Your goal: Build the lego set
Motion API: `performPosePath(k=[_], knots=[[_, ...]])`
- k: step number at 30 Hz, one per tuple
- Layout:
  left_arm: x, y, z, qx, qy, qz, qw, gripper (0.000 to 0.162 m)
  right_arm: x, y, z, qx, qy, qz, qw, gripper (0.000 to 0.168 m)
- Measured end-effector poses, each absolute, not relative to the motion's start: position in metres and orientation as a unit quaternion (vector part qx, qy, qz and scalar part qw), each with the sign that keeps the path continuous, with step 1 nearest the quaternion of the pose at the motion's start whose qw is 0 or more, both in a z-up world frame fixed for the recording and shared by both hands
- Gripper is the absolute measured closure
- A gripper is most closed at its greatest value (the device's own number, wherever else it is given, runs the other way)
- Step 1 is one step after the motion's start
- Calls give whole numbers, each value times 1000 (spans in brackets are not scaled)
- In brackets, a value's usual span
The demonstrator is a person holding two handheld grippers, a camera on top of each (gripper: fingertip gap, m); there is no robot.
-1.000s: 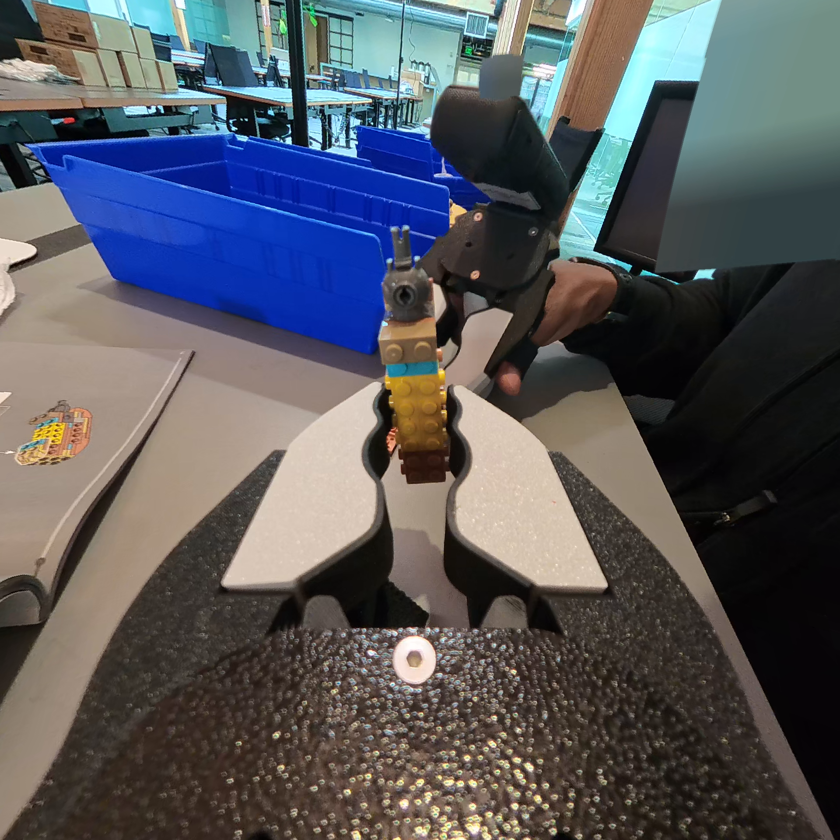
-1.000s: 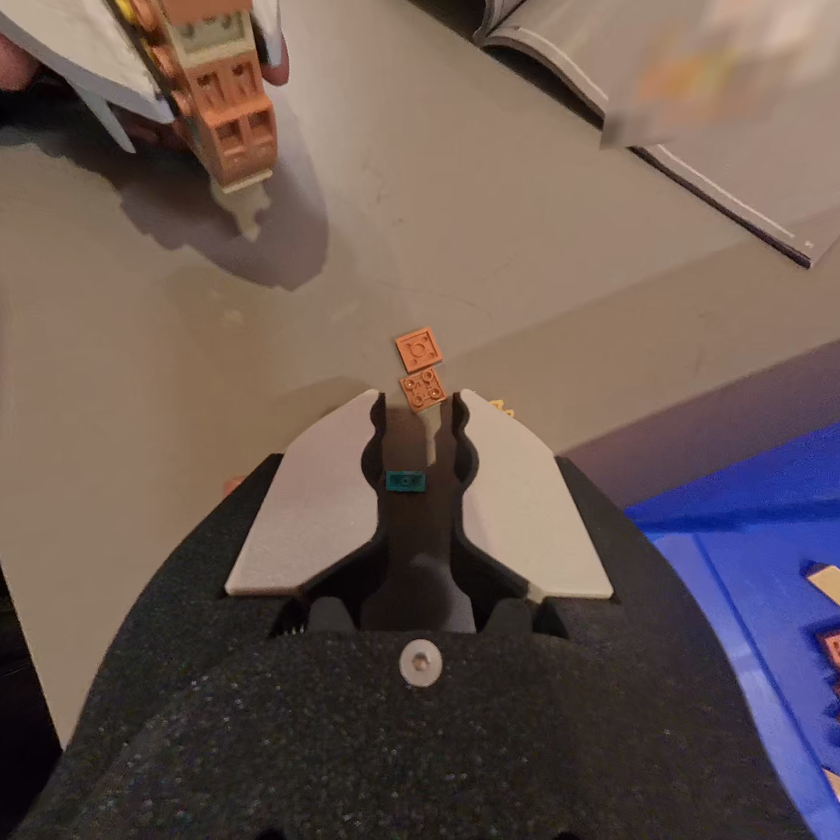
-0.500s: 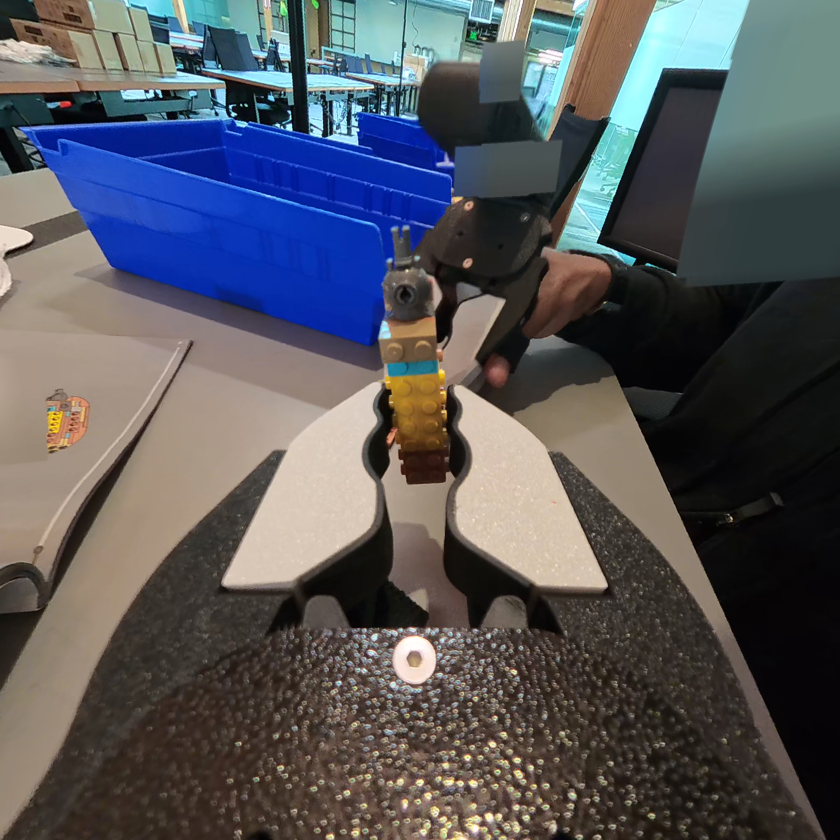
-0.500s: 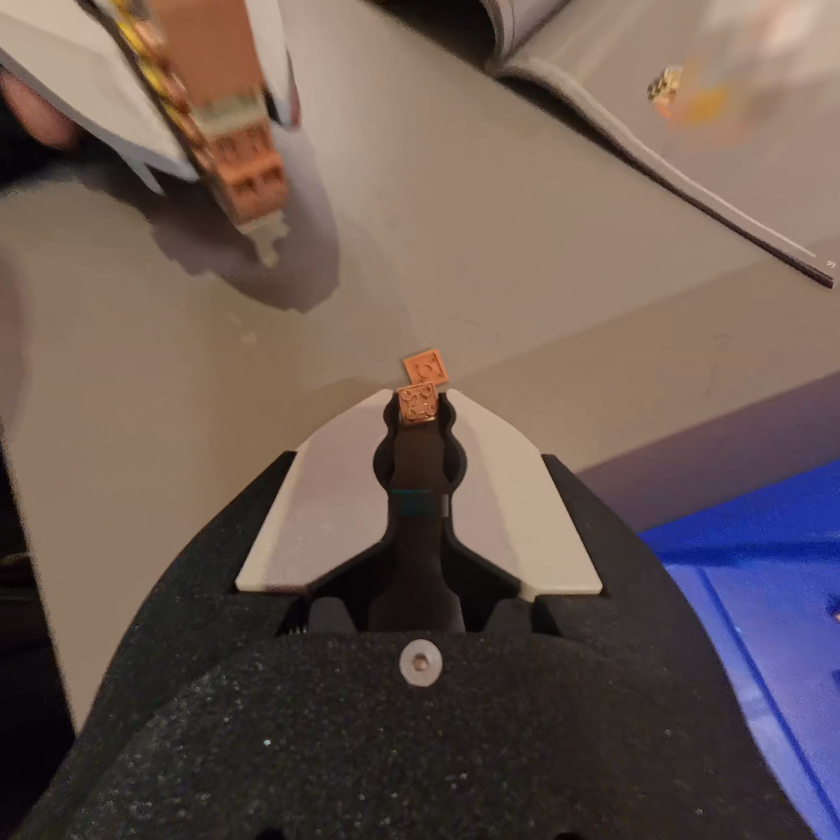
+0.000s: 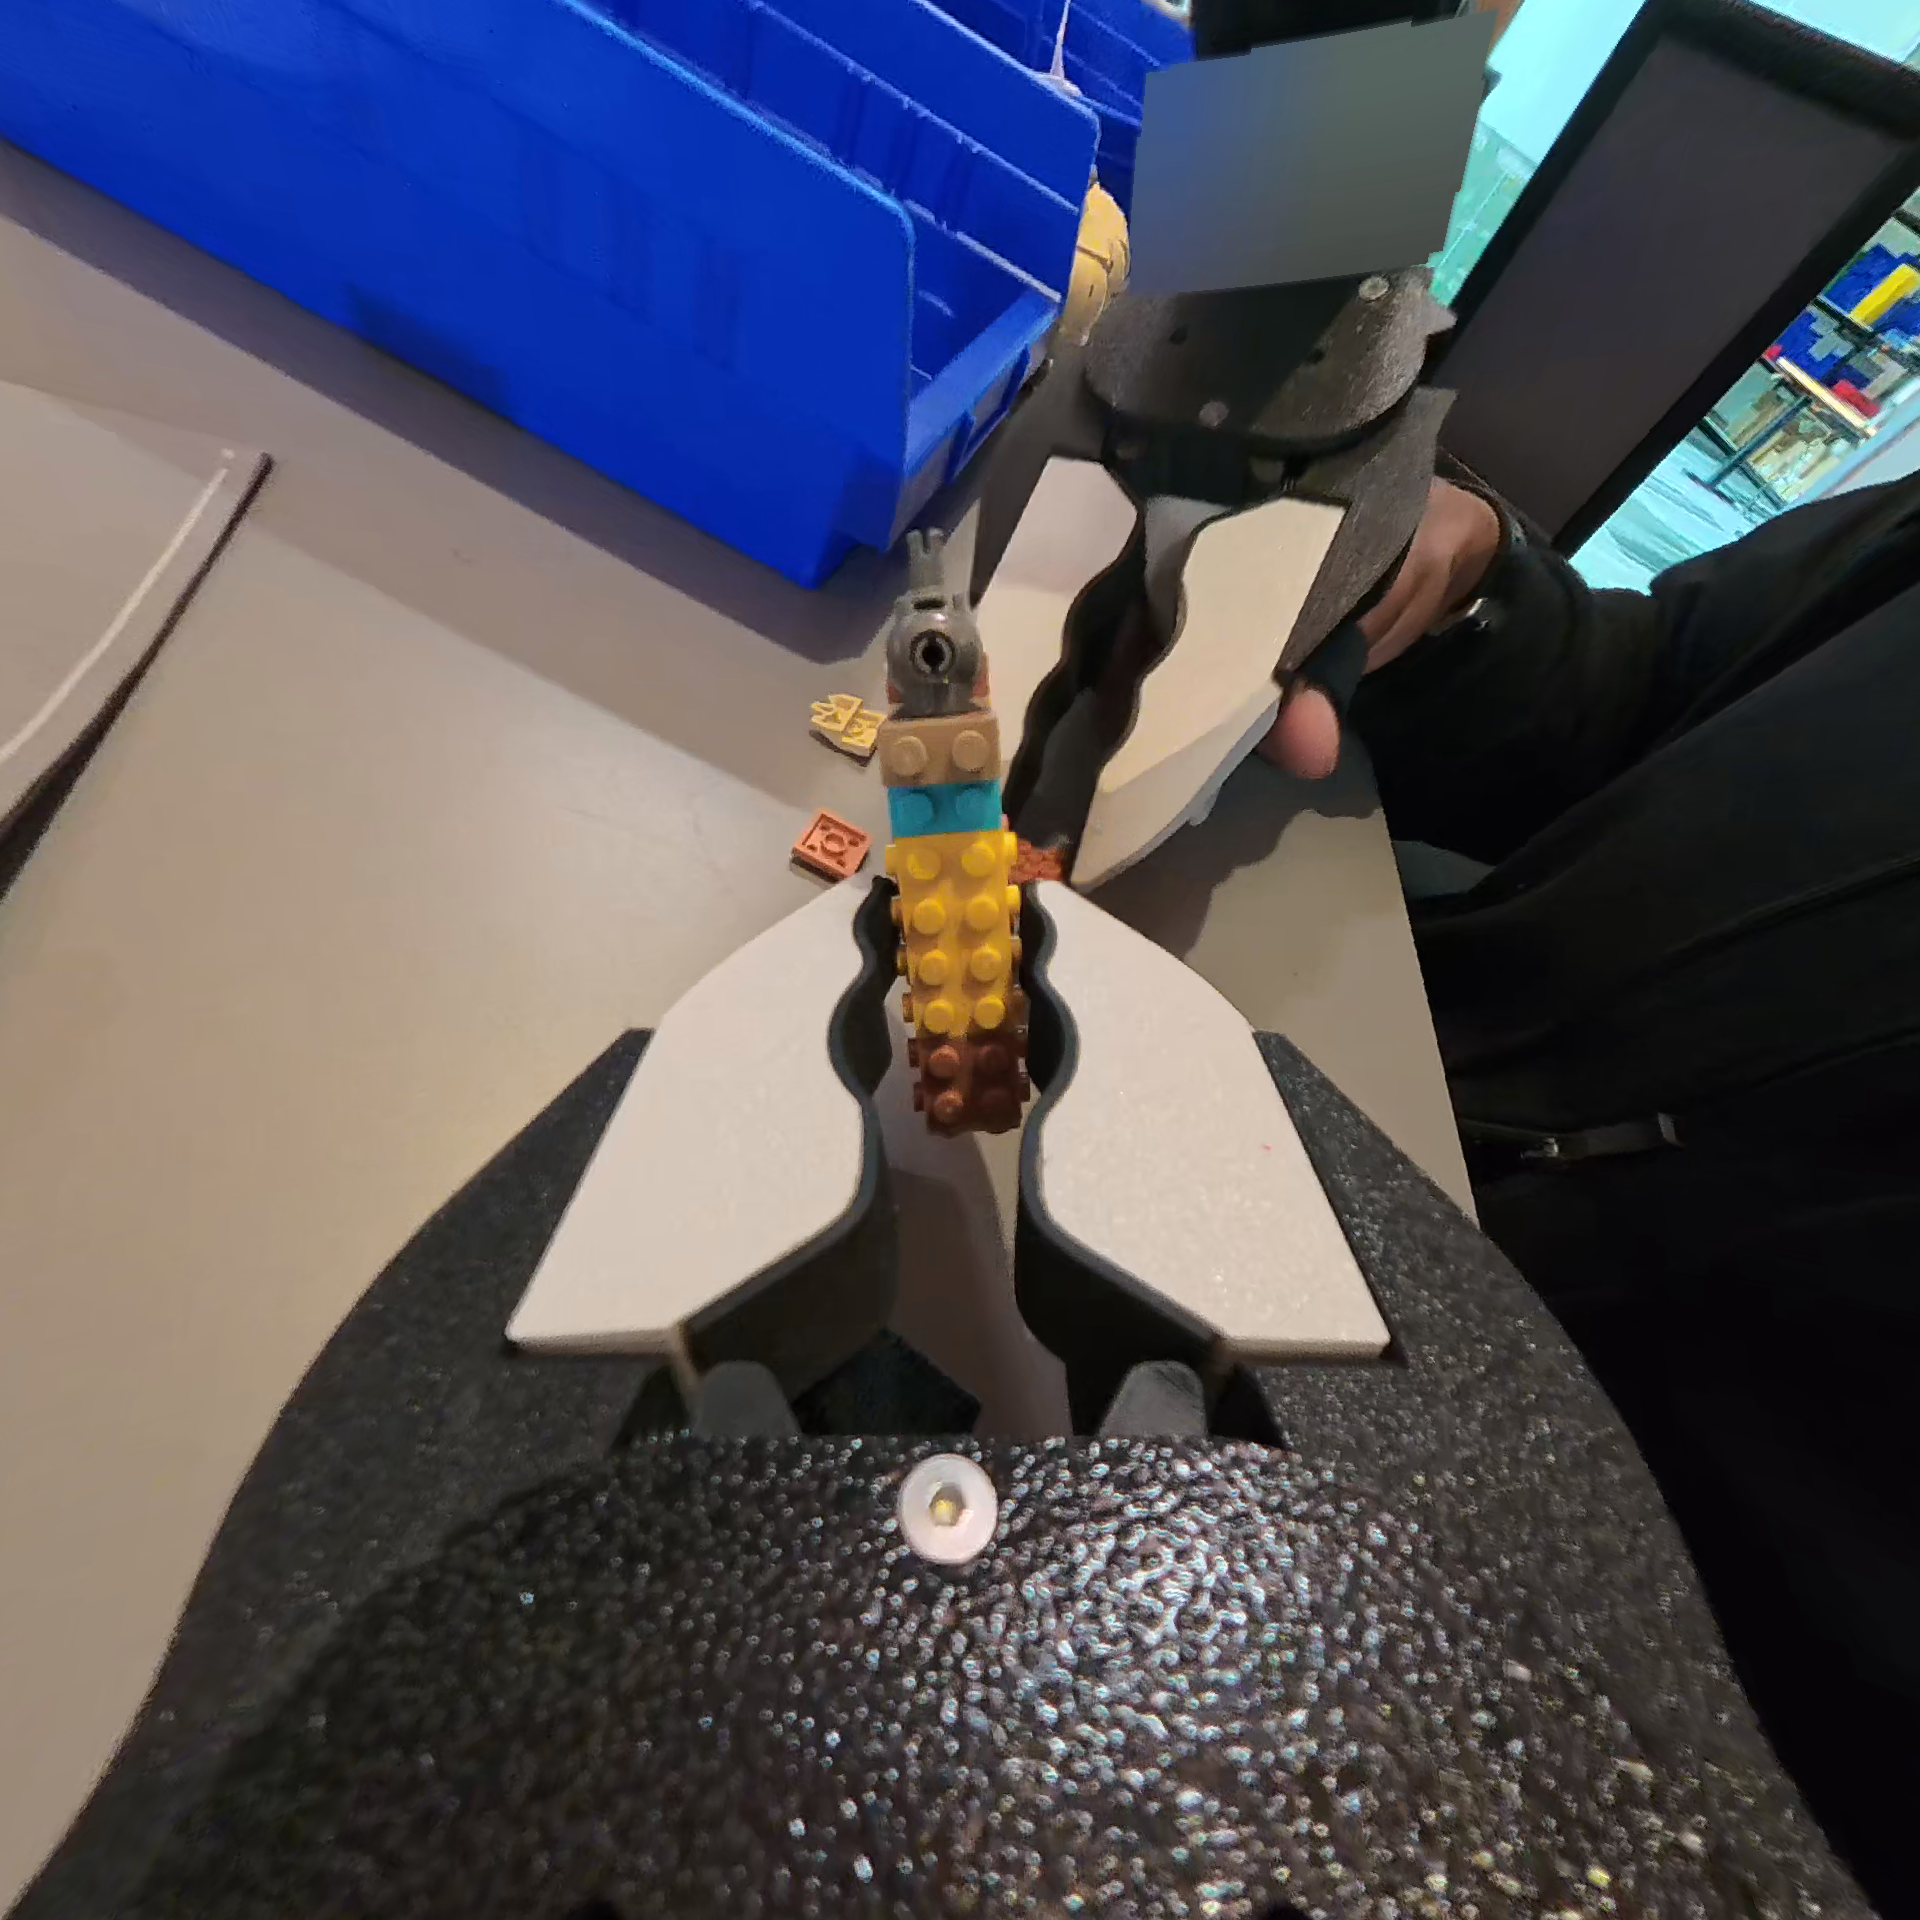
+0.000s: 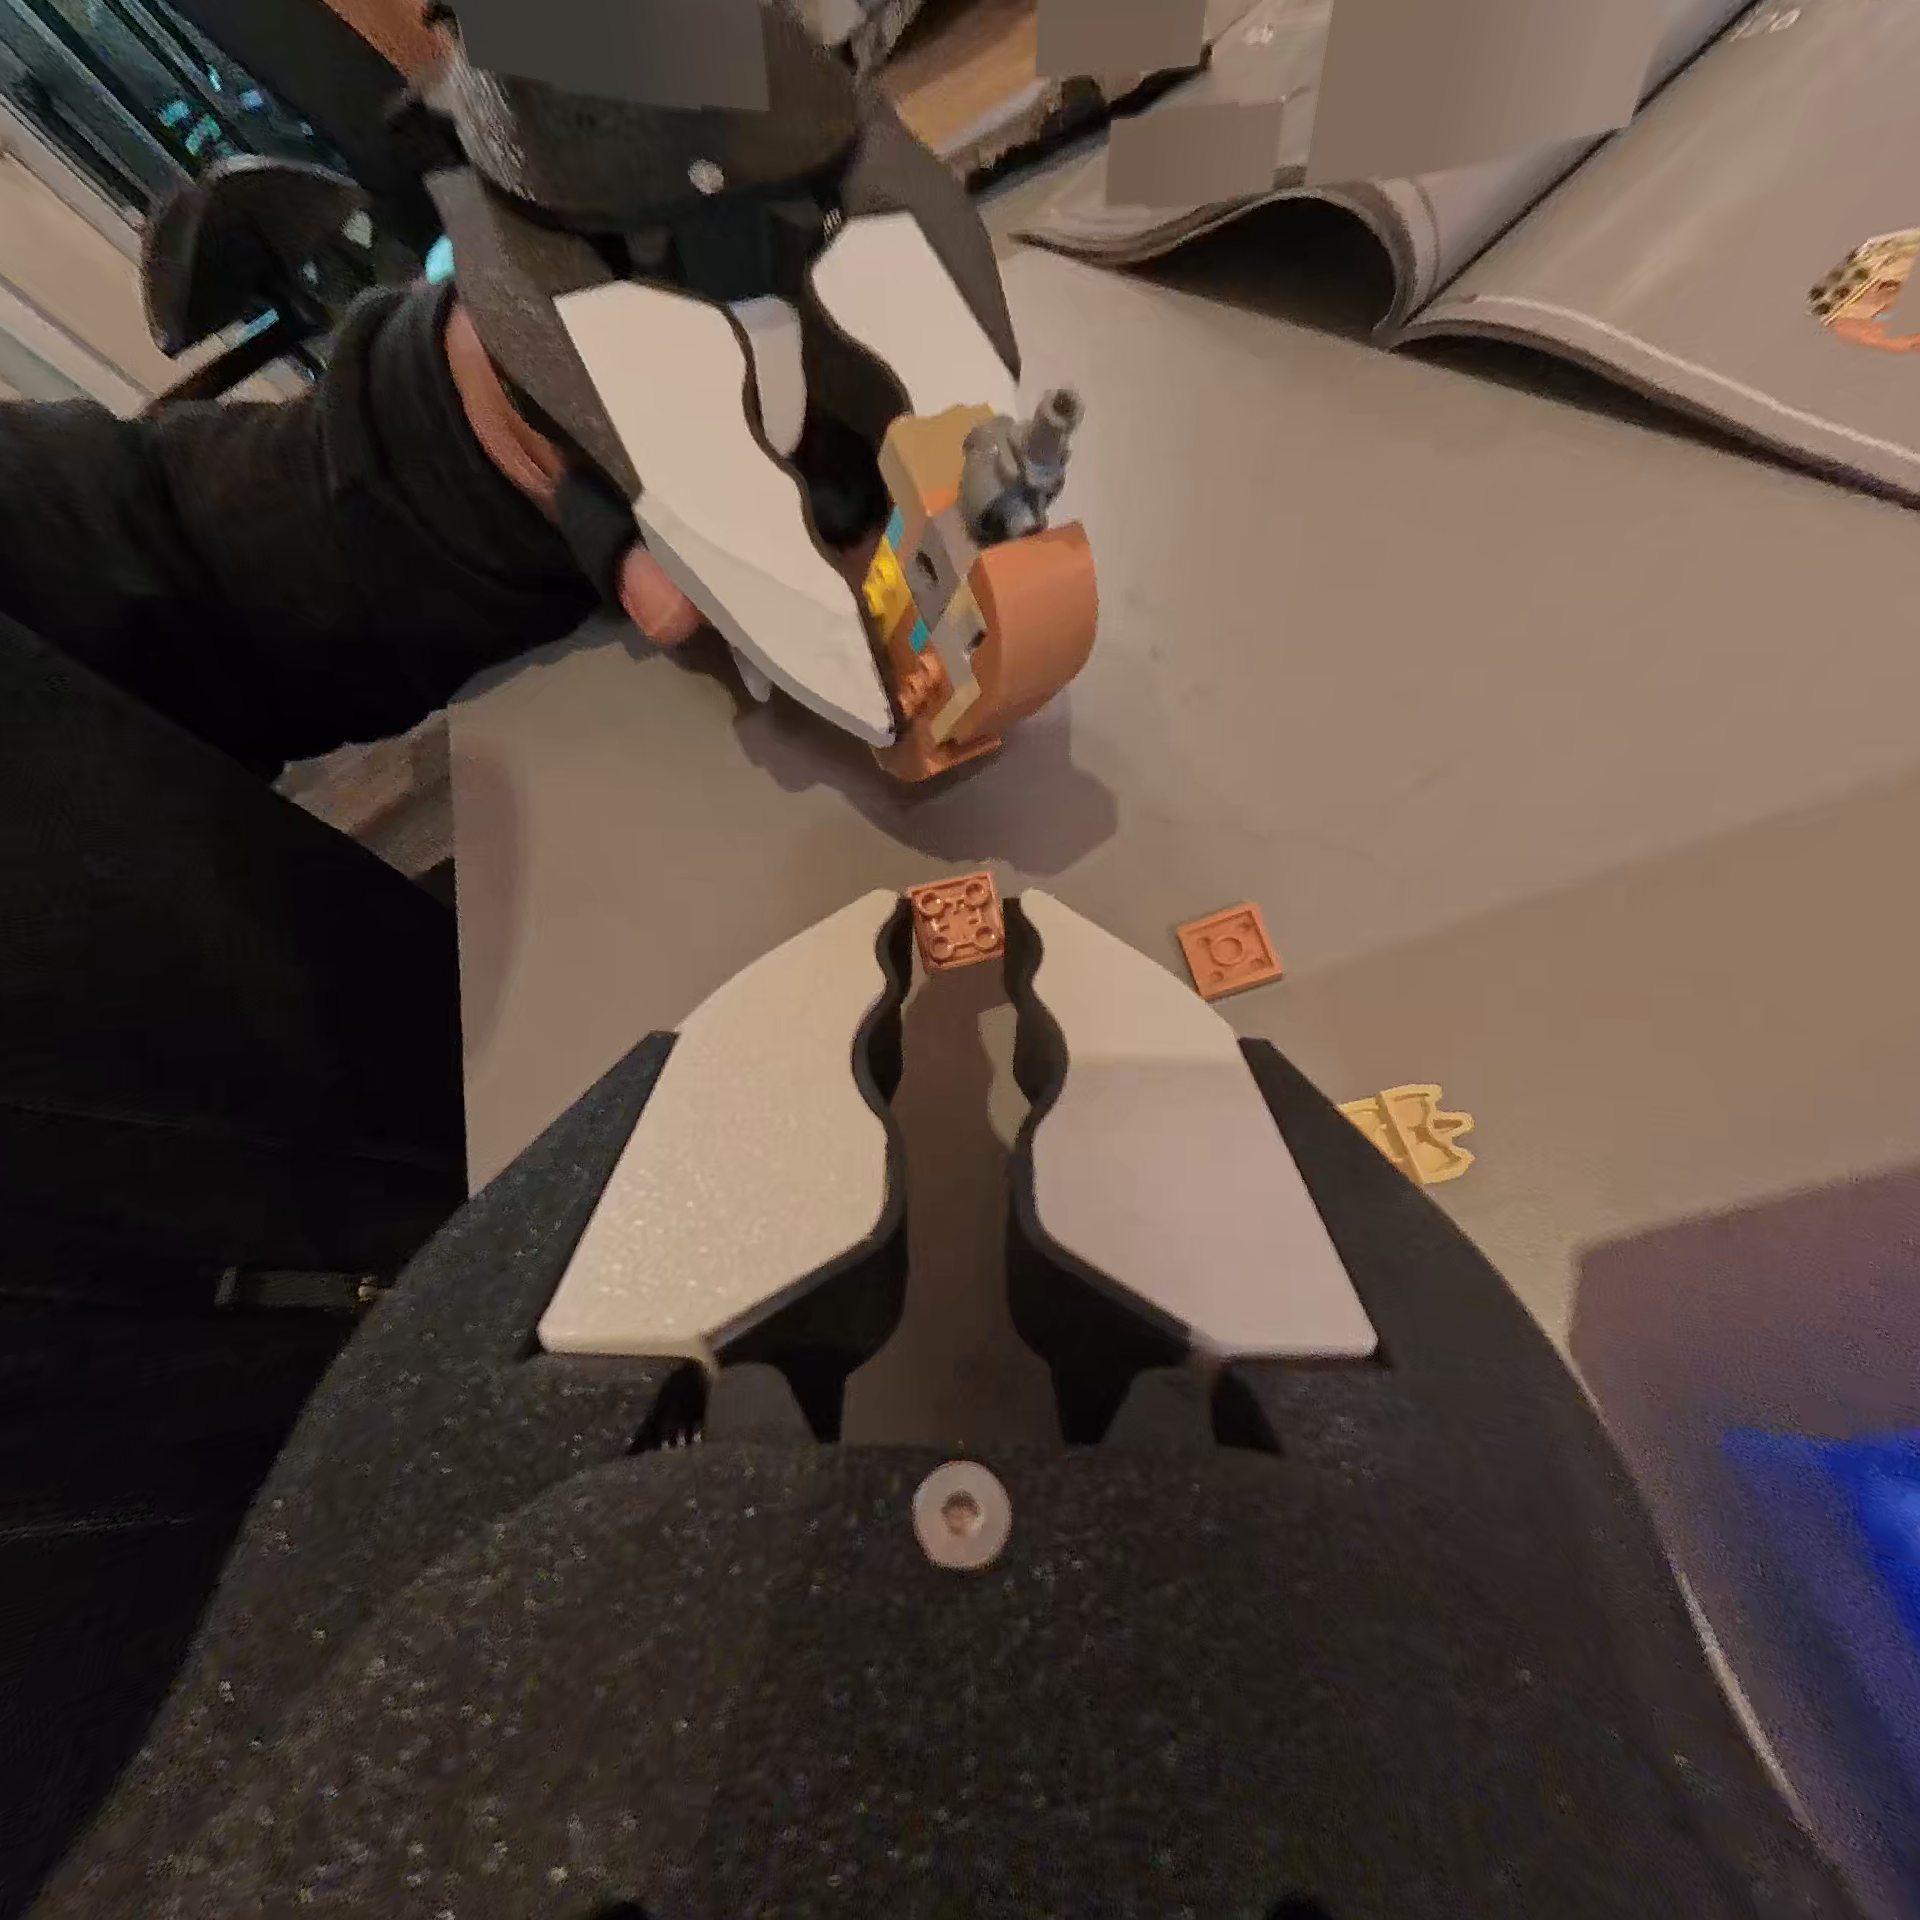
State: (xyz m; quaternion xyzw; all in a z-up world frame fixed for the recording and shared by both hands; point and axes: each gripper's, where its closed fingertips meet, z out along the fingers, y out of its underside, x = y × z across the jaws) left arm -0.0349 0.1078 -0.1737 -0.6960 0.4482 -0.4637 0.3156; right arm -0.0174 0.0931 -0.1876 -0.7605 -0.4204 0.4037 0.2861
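Note:
My left gripper is shut on a partly built lego model with yellow, brown, teal and tan bricks and a grey piece on top. From the right wrist view the same model shows an orange curved side and rests low over the table. My right gripper is shut on a small orange square plate held at its tips. In the left wrist view the right gripper points down just right of the model, the plate at its tip.
A second orange plate and a tan ornate piece lie on the grey table. Blue bins stand behind. An open instruction booklet lies far off. A person's dark sleeve is at the right.
My right gripper has lifted the orange plate off the table and turned toward the model. My left gripper has tilted down and come closer, so the two grippers now face each other.

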Motion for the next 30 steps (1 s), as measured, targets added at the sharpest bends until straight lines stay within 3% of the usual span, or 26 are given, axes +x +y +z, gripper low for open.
performPosePath(k=[11,17,22,25,30], knots=[[-34,108,-158,-670,430,-497,343,141,-20,92,-198,-766,-445,369,280,145],[-28,102,-120,-595,372,-601,383,141,-36,91,-149,-702,-371,512,328,136],[-24,93,-113,-568,375,-621,389,140,-46,86,-129,-661,-347,574,336,146],[-24,92,-114,-569,382,-617,387,140,-45,87,-130,-664,-358,561,341,149],[-40,102,-136,-603,469,-493,417,121,-33,83,-162,-726,-462,424,283,149]])
